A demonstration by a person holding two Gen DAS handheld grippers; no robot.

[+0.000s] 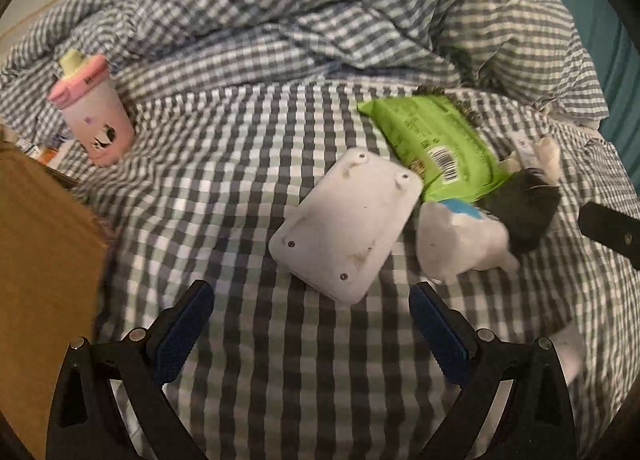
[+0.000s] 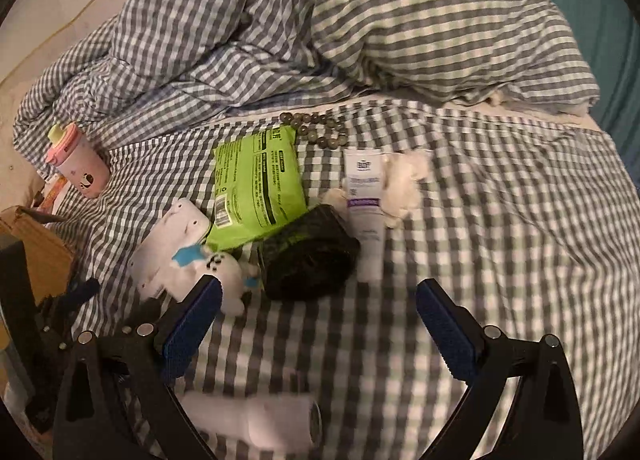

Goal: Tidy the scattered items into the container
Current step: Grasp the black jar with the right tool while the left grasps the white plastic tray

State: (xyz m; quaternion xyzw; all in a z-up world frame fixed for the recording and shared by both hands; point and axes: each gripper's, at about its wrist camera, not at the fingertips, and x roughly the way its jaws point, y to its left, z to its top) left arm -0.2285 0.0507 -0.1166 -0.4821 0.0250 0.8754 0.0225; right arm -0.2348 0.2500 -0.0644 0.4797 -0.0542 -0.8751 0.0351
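Items lie scattered on a checked bed sheet. A white flat device [image 1: 347,224] [image 2: 168,244] lies just ahead of my open, empty left gripper [image 1: 312,300]. Beside it are a white plush toy [image 1: 460,244] [image 2: 216,272], a black roll [image 1: 524,208] [image 2: 308,252] and a green wipes pack [image 1: 432,144] [image 2: 256,184]. A pink cup [image 1: 96,112] [image 2: 80,164] lies at the far left. A white tube [image 2: 366,212], a cream plush [image 2: 404,188] and a bead bracelet [image 2: 316,126] lie ahead of my open, empty right gripper [image 2: 318,302]. The cardboard box [image 1: 40,280] [image 2: 36,248] stands at the left.
A rumpled checked duvet [image 1: 320,12] [image 2: 360,28] is piled at the back. A white roll [image 2: 260,420] lies under my right gripper. A teal wall [image 2: 592,20] is at the right. The tip of the other gripper [image 1: 608,228] shows at the right edge.
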